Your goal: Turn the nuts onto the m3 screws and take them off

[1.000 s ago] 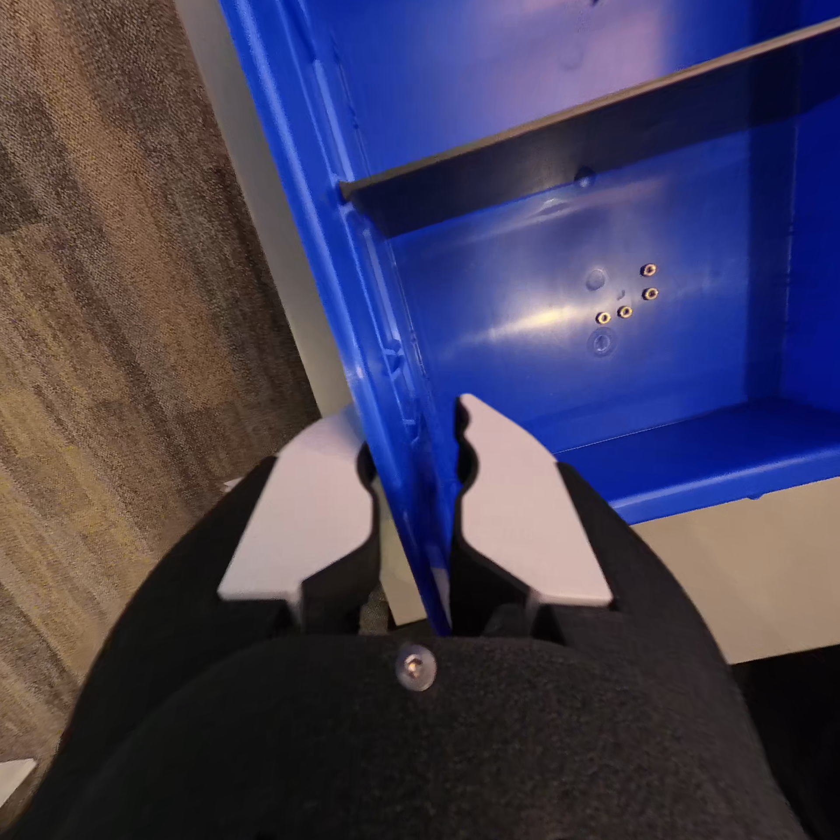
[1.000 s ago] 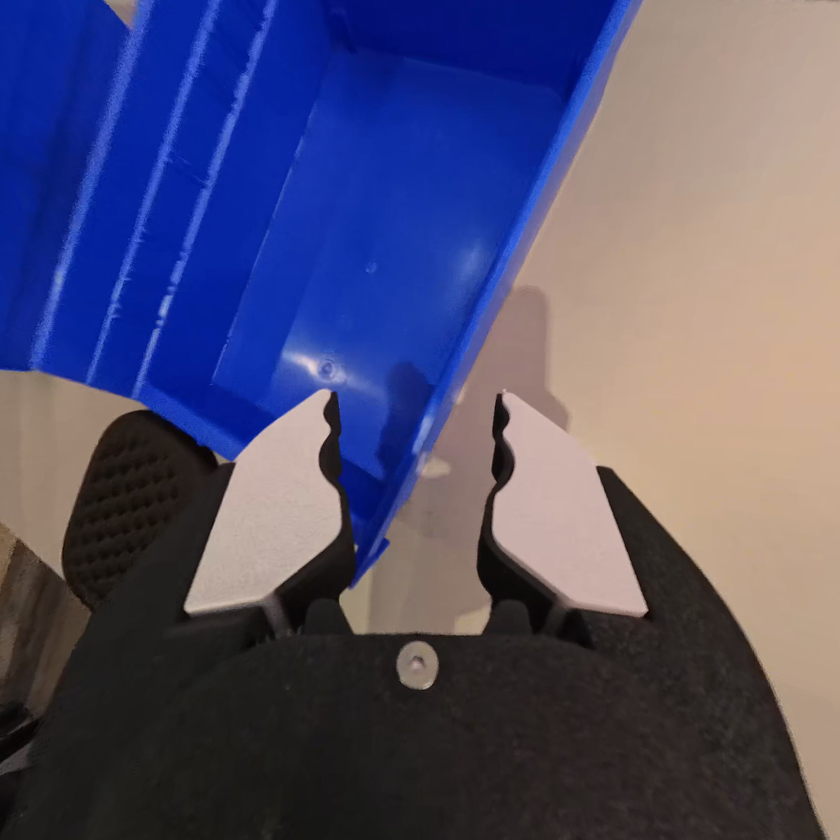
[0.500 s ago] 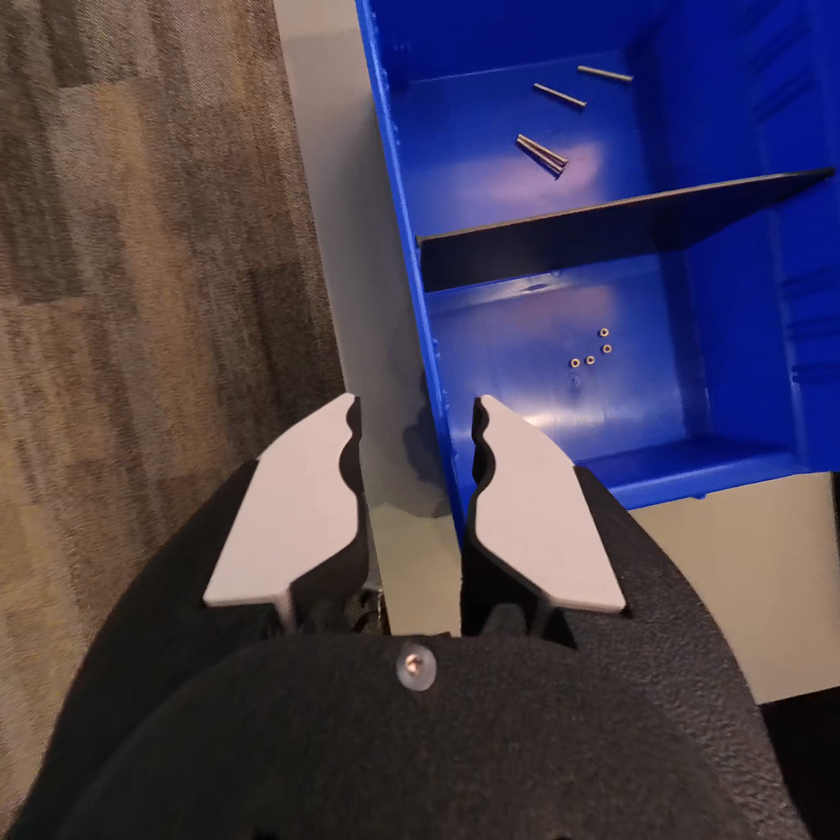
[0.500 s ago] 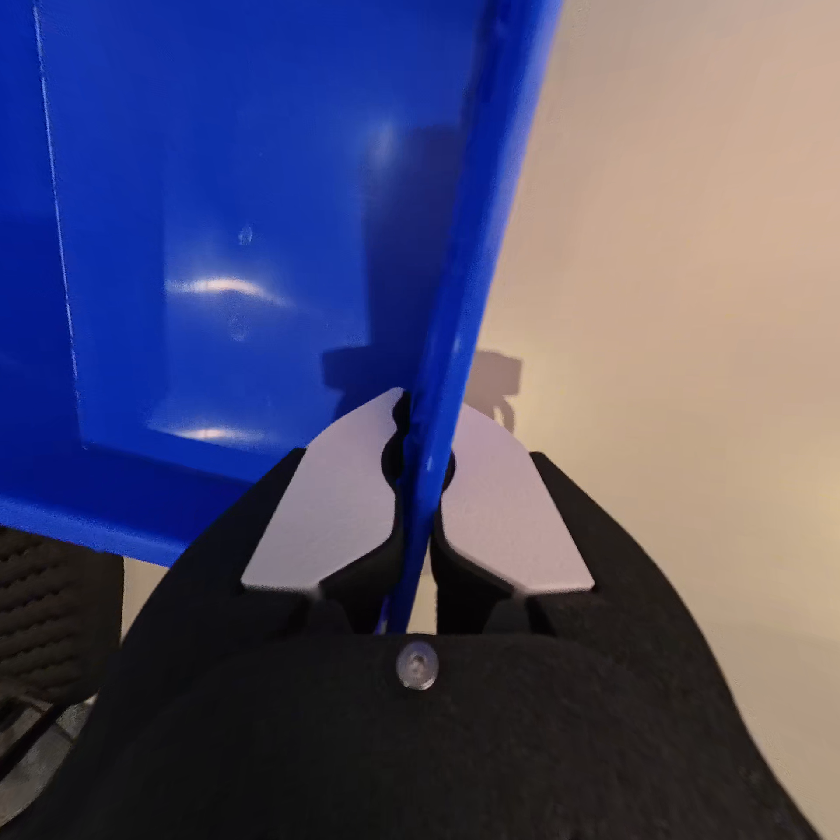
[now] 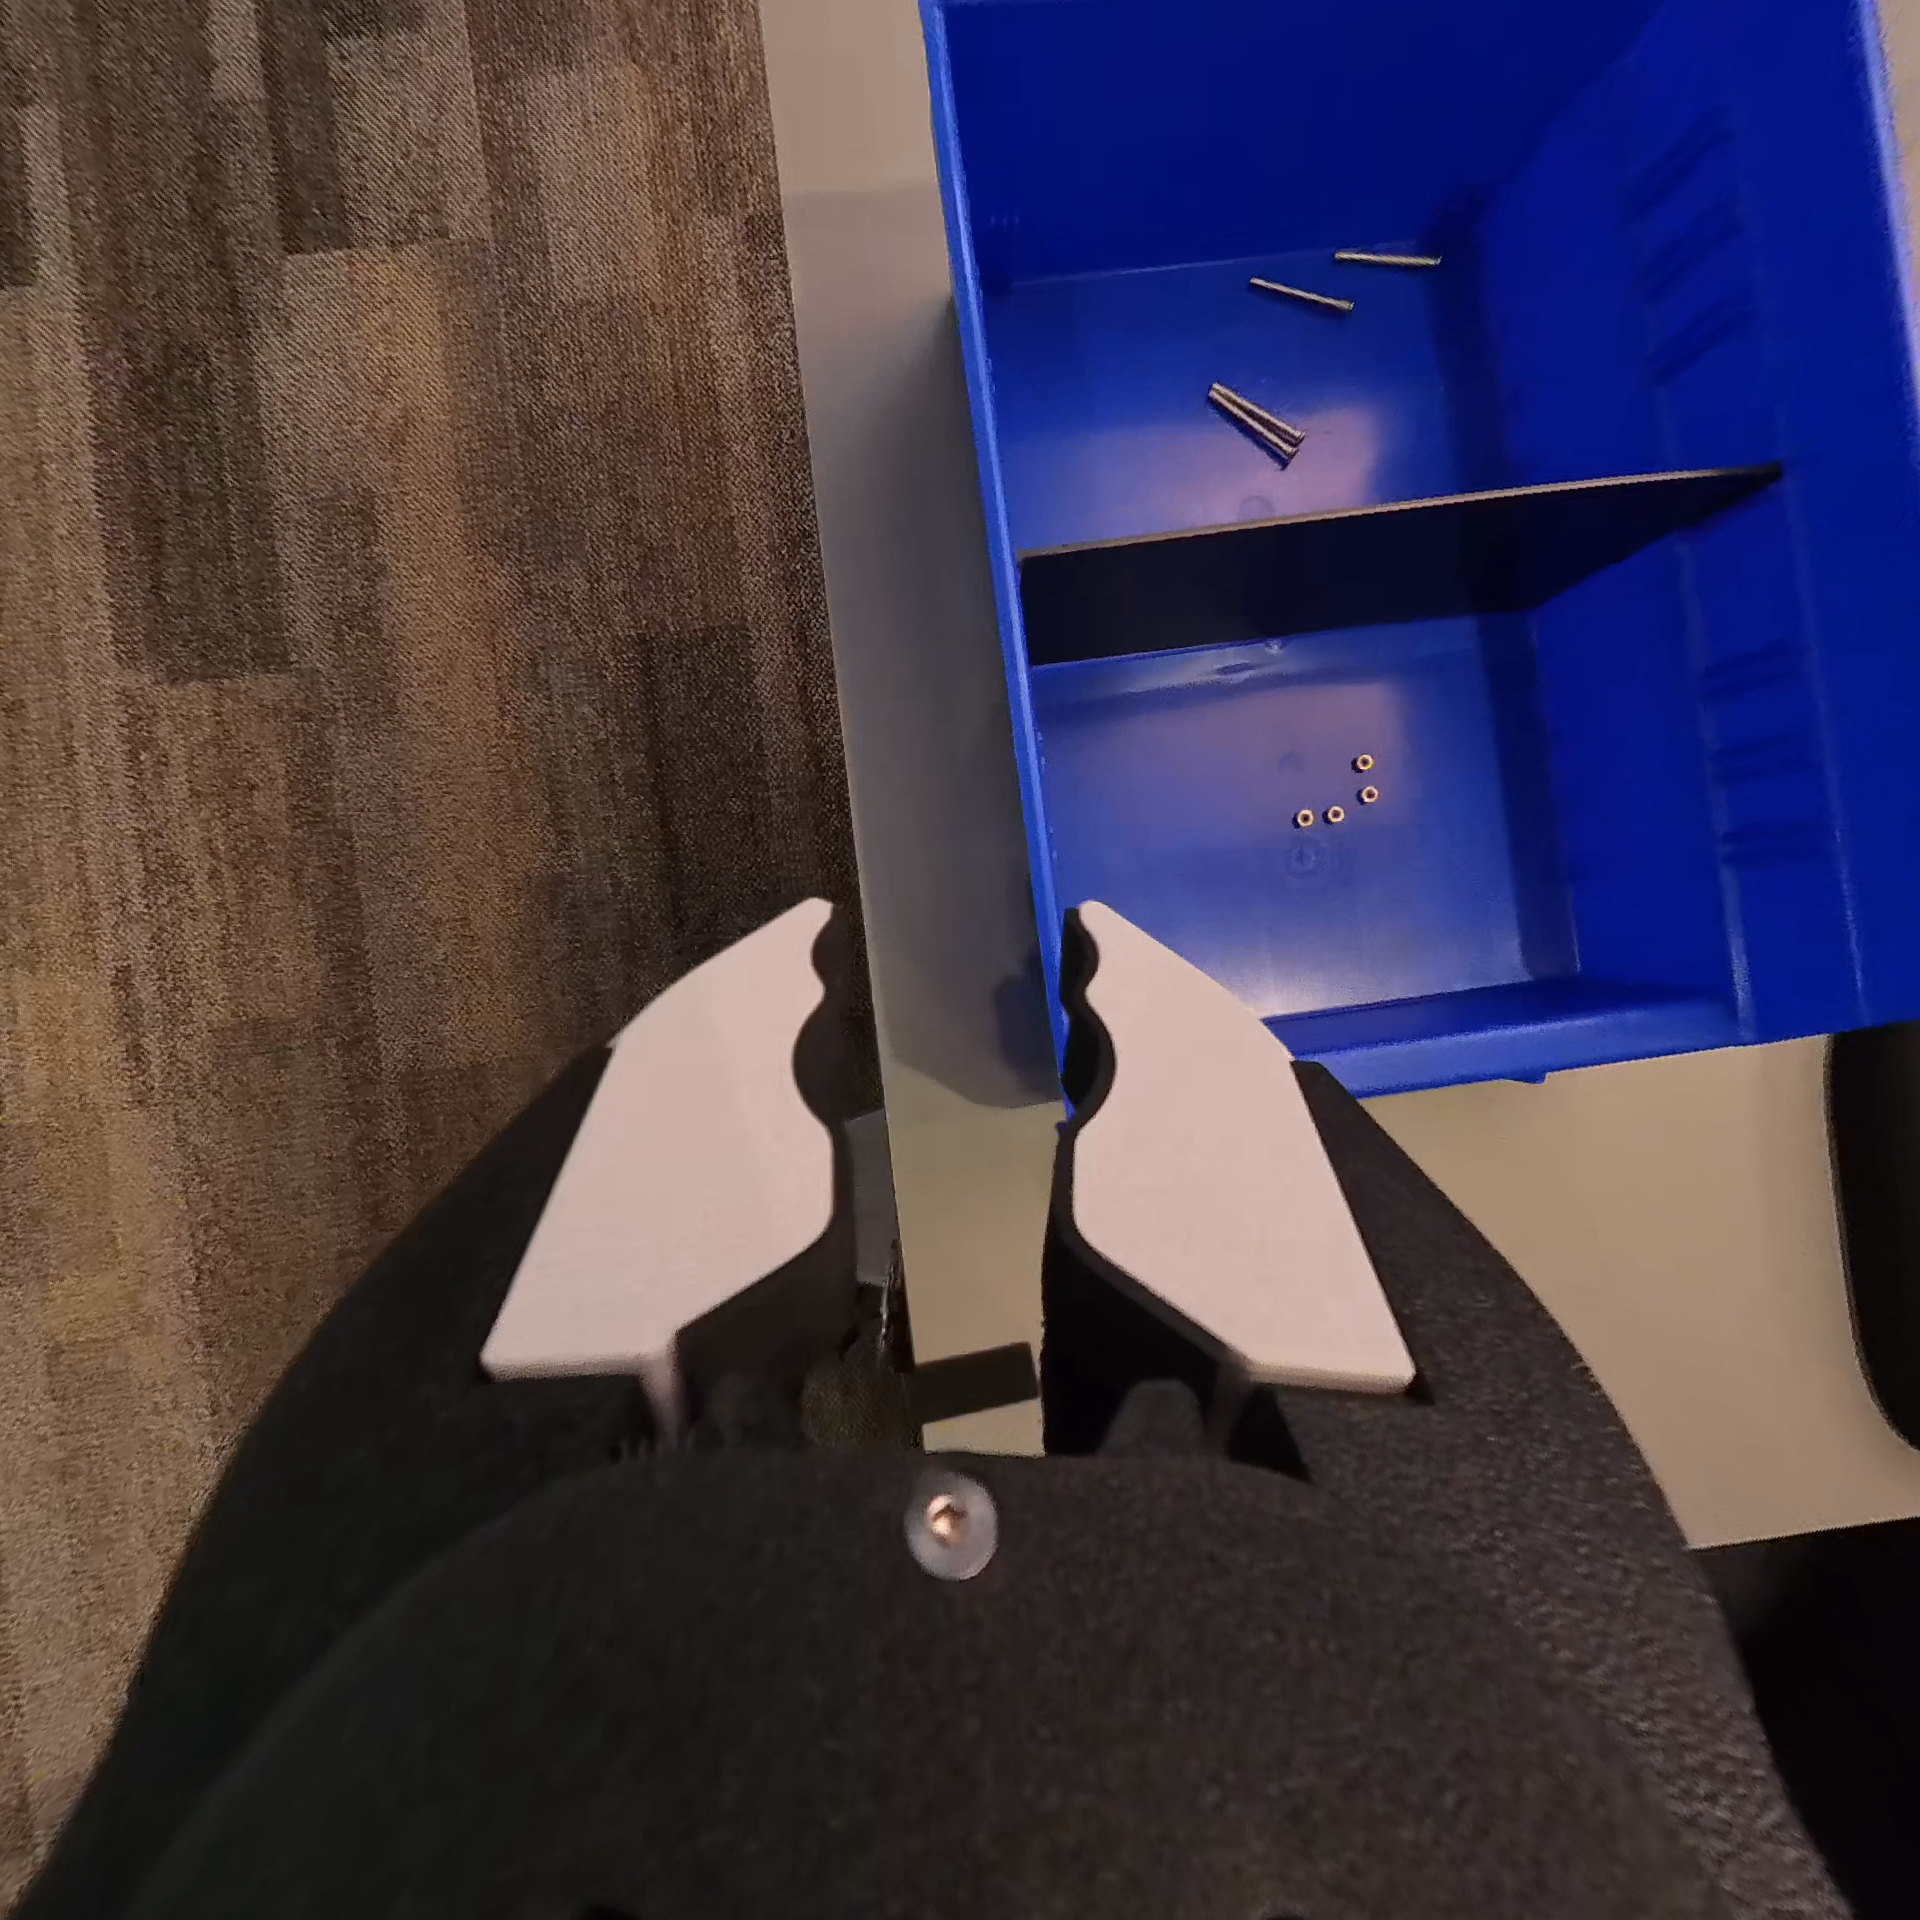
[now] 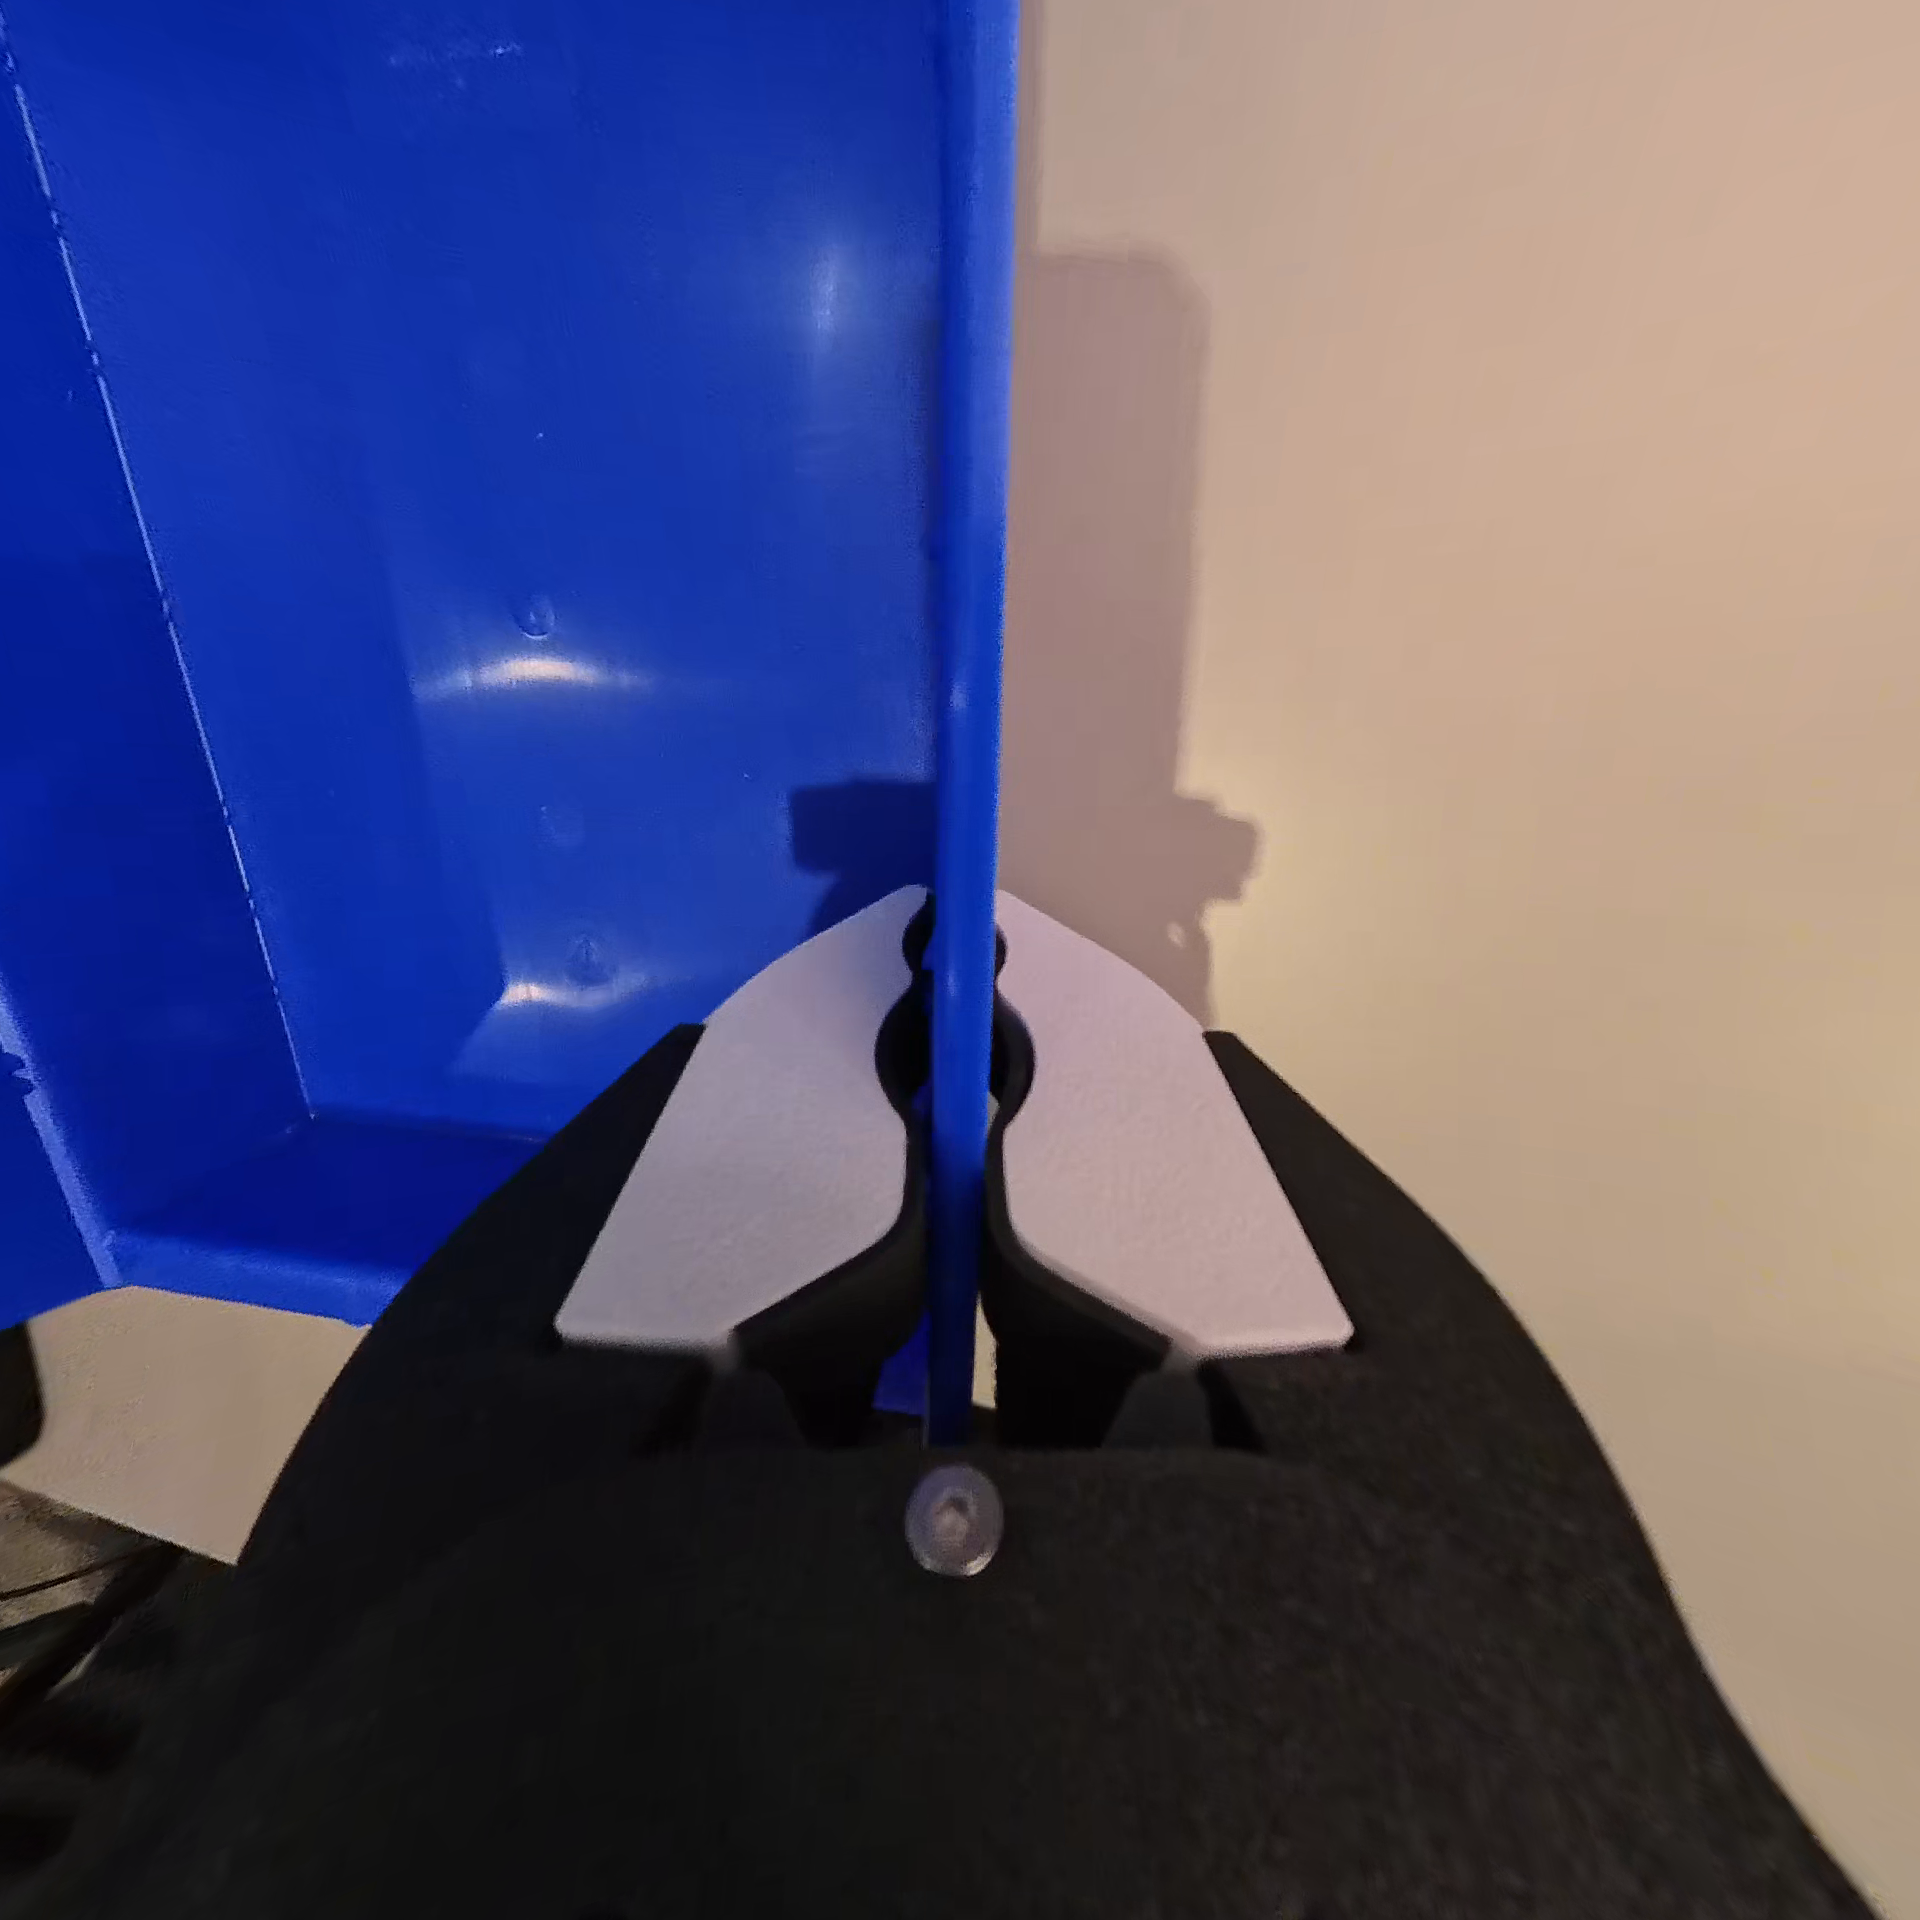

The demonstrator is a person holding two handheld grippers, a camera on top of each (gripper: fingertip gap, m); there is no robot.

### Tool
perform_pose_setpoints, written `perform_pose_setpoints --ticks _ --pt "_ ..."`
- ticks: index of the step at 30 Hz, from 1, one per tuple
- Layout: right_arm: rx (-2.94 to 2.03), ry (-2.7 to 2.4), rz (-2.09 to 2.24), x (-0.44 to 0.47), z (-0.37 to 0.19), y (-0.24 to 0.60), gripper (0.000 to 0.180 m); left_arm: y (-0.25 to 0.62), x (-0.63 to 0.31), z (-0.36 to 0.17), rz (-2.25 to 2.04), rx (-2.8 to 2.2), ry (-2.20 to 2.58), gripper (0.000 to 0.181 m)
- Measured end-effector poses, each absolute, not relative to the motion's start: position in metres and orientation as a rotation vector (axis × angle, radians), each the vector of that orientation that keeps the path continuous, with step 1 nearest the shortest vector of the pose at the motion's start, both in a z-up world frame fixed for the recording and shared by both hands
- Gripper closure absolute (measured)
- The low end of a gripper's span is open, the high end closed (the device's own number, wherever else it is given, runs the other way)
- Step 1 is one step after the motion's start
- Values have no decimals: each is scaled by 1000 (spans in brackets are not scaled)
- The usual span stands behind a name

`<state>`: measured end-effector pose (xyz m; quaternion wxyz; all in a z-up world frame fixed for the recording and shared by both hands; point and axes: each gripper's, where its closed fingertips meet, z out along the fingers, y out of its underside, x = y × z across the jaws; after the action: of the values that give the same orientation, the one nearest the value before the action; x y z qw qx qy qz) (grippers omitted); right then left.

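A blue bin (image 5: 1766, 727) stands on a beige table (image 5: 1558, 1299). A black divider (image 5: 1351, 566) splits it in two. Several small brass nuts (image 5: 1335, 800) lie in the near compartment and several thin screws (image 5: 1252, 419) in the far one. My left gripper (image 5: 951, 914) is open and empty just outside the bin's left wall, above the table's left edge. My right gripper (image 6: 961, 904) is shut on the bin's right wall (image 6: 971, 520), with both pads pressed against it.
Brown carpet floor (image 5: 364, 623) lies beyond the table's left edge. A dark shape (image 5: 1881, 1247) shows at the right edge of the left wrist view. Bare beige table (image 6: 1558, 727) lies to the right of the bin. The left gripper's tips are roughly 75 cm from the right gripper's.
My right gripper has closed on the bin's right wall. My left gripper, which had the left wall between its fingers, has come off it and pulled back; the bin now sits farther away.
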<state>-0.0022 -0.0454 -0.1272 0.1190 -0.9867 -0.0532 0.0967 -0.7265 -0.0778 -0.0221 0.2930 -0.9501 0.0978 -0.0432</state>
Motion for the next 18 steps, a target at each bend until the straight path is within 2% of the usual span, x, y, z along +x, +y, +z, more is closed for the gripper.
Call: perform_pose_setpoints --ticks 18 --pt "-2878 132 233 303 -131 -142 175 -113 -741 7 -8 -2529 128 140"
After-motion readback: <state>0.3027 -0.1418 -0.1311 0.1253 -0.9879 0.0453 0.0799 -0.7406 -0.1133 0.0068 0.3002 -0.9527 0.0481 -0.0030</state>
